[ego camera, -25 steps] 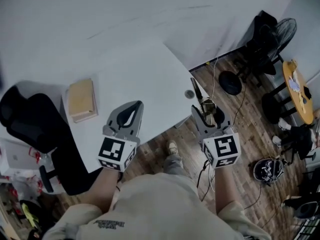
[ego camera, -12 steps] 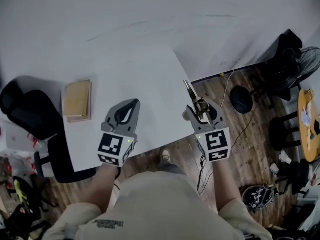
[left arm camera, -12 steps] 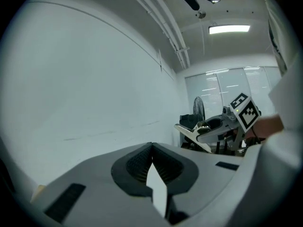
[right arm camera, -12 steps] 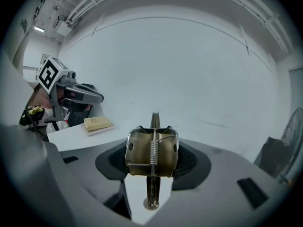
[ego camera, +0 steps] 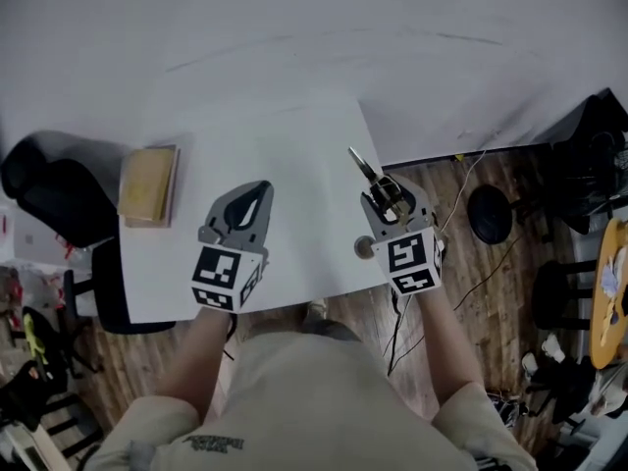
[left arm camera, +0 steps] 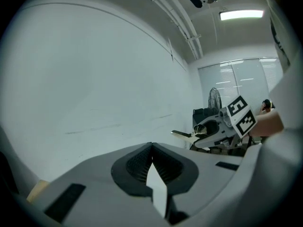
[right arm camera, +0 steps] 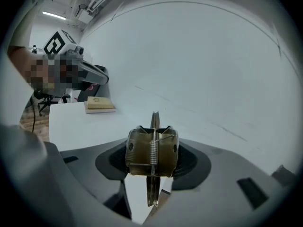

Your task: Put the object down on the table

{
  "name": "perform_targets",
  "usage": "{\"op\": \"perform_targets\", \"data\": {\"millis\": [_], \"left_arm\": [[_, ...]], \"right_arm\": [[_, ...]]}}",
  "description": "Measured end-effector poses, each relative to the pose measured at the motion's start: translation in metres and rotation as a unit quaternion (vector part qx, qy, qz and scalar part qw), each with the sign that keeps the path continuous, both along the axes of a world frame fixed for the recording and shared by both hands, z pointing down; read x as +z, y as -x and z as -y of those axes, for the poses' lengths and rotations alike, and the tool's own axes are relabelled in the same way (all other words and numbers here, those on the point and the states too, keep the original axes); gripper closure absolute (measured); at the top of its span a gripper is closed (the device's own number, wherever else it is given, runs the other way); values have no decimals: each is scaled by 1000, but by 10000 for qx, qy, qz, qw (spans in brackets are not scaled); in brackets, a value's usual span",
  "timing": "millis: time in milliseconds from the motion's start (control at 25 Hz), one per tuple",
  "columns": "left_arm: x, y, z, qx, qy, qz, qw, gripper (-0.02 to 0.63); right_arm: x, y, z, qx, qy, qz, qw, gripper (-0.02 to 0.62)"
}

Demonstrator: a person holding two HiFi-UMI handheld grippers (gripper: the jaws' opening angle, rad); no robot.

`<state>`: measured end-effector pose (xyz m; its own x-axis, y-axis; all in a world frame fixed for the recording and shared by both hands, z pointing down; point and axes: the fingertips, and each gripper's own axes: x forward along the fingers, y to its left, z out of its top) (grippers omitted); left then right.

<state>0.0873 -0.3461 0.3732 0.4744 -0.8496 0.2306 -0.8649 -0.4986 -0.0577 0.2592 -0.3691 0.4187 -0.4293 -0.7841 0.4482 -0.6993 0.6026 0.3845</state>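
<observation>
**Squarely in the right gripper: a spring clip over the table's near right corner**

The right gripper has its jaws pressed on the brass-coloured body of a spring clip. In the right gripper view, the clip sits upright between the dark pads, with its coil spring facing the camera and its thin blades pointing forward past the jaw tips. From the head view, this gripper hangs over the near right corner of the white table. The clip's blades reach in across the table's right edge, so the clip is in the air and not set down.

The left gripper is clenched on nothing. In its own view its jaws meet at the tips with only the pale tabletop showing behind them. It hovers over the table's front half, well apart from the right gripper.

The only other thing on the surface is a tan book, which lies against the table's left edge. The whole middle and far part of the top is bare, up to the white wall. A black chair stands just past the left edge. The wooden floor runs along the right edge and below the front edge.
</observation>
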Motion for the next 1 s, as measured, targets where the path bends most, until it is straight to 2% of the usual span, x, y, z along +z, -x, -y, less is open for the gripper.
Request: {"op": "perform_targets", "data": {"millis": [320, 640, 800, 1000], "left_arm": [[25, 0, 31, -141, 123, 44, 9998, 584], [69, 11, 67, -96, 500, -81, 9987, 584], [90, 13, 86, -22, 619, -282, 9977, 585], [123, 20, 107, 63, 841, -289, 9960, 584]], "right_arm": [[52, 15, 43, -268, 143, -511, 9982, 368], [109, 27, 75, -237, 372, -1047, 9935, 368], [136, 29, 93, -133, 443, -1270, 9908, 368], [175, 35, 113, 1, 584, -1539, 9864, 368]]}}
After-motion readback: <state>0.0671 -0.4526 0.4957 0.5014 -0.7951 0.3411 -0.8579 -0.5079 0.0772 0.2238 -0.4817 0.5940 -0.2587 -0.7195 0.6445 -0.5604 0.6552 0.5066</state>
